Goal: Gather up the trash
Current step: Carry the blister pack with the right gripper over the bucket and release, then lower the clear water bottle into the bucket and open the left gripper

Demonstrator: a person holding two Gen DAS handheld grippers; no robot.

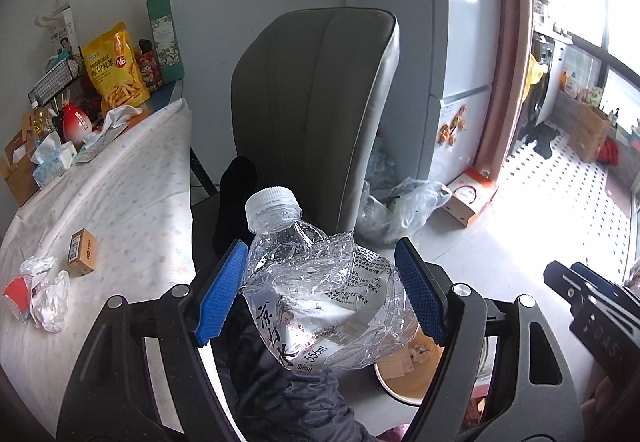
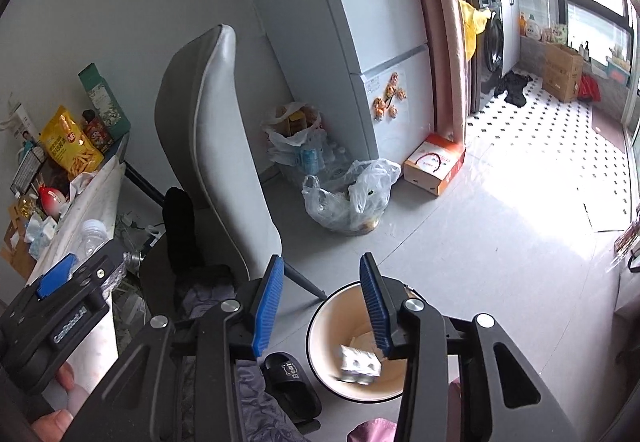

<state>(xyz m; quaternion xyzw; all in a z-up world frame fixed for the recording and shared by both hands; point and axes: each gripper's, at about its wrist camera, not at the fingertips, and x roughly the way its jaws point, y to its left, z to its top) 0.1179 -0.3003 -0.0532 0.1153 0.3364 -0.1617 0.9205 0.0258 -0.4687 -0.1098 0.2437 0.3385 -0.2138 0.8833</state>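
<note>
Left wrist view: the left gripper is clamped on a crushed clear plastic water bottle, with both blue pads pressed against its crumpled body; the white cap points up and away from the camera, and the printed label faces the lens. Below the bottle, part of a round waste bin with a cream interior is visible. To the left, a table with a pale cloth carries crumpled wrappers, a small brown carton and a yellow snack bag. A grey chair stands behind the bottle. Right wrist view: the right gripper holds nothing, its jaws standing apart above the floor and the near rim of the waste bin. A blurred silver blister pack shows inside the bin opening. A black slipper lies just beside the bin.
</note>
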